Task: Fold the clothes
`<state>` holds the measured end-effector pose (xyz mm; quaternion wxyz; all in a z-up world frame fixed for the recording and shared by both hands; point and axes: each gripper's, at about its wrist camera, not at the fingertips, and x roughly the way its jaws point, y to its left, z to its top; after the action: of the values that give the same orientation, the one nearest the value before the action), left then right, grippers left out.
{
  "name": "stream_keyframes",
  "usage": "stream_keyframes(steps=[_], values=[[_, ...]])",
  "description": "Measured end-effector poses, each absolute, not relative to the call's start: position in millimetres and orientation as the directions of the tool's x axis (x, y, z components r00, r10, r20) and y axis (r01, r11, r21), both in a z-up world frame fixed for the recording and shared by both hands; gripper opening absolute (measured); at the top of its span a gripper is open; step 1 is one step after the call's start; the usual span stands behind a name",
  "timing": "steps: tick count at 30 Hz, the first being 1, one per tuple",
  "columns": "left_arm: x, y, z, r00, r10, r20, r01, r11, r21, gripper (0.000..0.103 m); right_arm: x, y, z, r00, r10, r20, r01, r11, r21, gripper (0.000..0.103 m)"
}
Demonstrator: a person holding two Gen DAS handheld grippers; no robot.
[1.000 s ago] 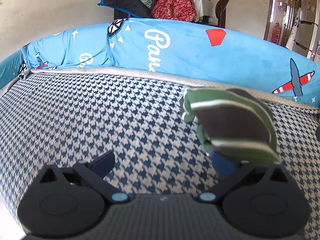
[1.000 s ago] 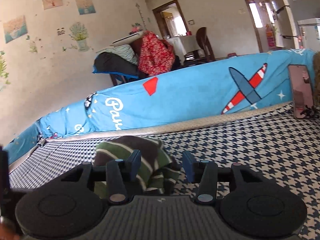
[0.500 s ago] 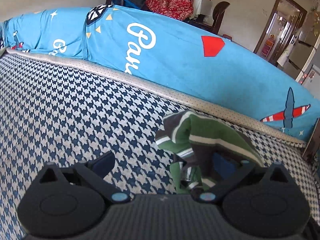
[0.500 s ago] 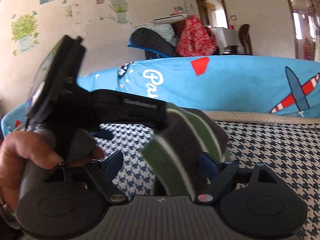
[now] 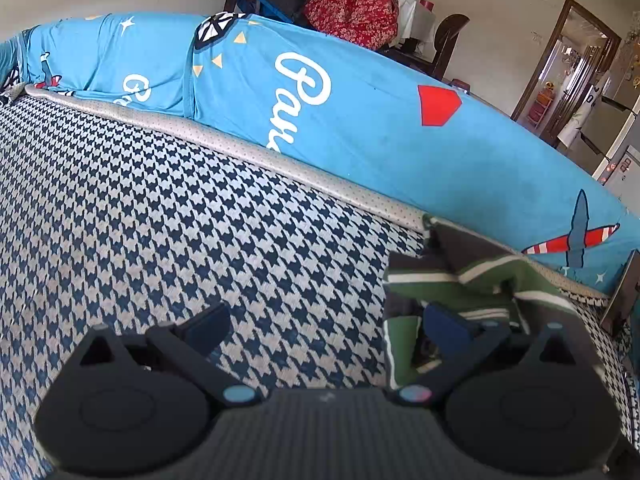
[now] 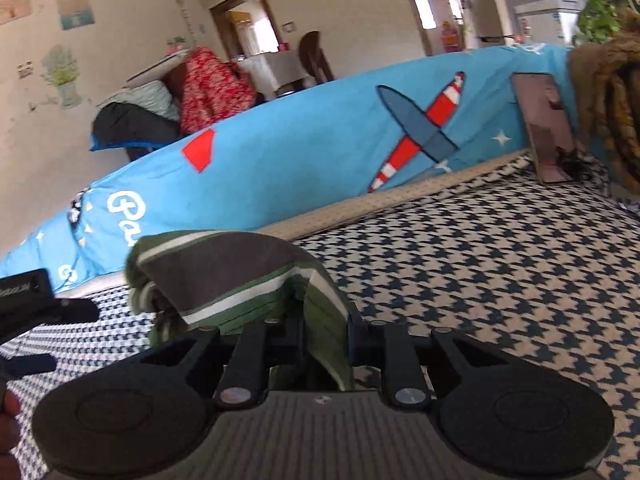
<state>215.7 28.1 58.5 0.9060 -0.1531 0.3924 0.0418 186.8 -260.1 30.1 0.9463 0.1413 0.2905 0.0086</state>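
A folded garment (image 6: 224,276) with green, grey and white stripes rests on the houndstooth cover (image 6: 480,280). My right gripper (image 6: 322,334) is closing, and its jaws pinch a green fold at the garment's near edge. In the left wrist view the same garment (image 5: 472,280) lies at the right, near the blue cushion. My left gripper (image 5: 324,326) stands open above the cover. Its right finger (image 5: 444,328) overlaps the garment's near edge, and nothing sits between the pads. The left gripper's body (image 6: 28,300) shows at the left edge of the right wrist view.
A long blue cushion (image 5: 360,112) with an aeroplane print bounds the far side of the cover. A phone (image 6: 544,136) leans against it at the right, beside a brown fuzzy thing (image 6: 608,112). Clothes are piled on a chair (image 6: 192,96) behind. A hand (image 6: 8,412) shows at bottom left.
The right gripper came down and narrowed from wide open onto the garment's fold. The left gripper drew away to the left of the right wrist view. The garment sank onto the cover.
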Motion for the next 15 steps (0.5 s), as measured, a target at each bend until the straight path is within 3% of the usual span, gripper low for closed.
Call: stream_keyframes(steps=[4,7,15], values=[[211.4,22.6,54.3,0.676,-0.044,-0.735,-0.187,0.955,-0.229,0.103,179.8,-285.2,29.3,0.808,-0.069,-0.586,0.239,0.946,0.217,0.019],[207.8,16.7,50.5,0.666,-0.052,-0.744,-0.17,0.961,-0.219,0.103,172.1,-300.4,35.9,0.808,-0.126,-0.576,0.273,0.946,0.175,0.019],[202.3,-8.3,36.4,0.642,-0.056,-0.764,-0.125,0.976,-0.176,0.103,156.7,-313.0,43.9,0.853,0.01,-0.522,0.117,0.971,0.21,0.021]])
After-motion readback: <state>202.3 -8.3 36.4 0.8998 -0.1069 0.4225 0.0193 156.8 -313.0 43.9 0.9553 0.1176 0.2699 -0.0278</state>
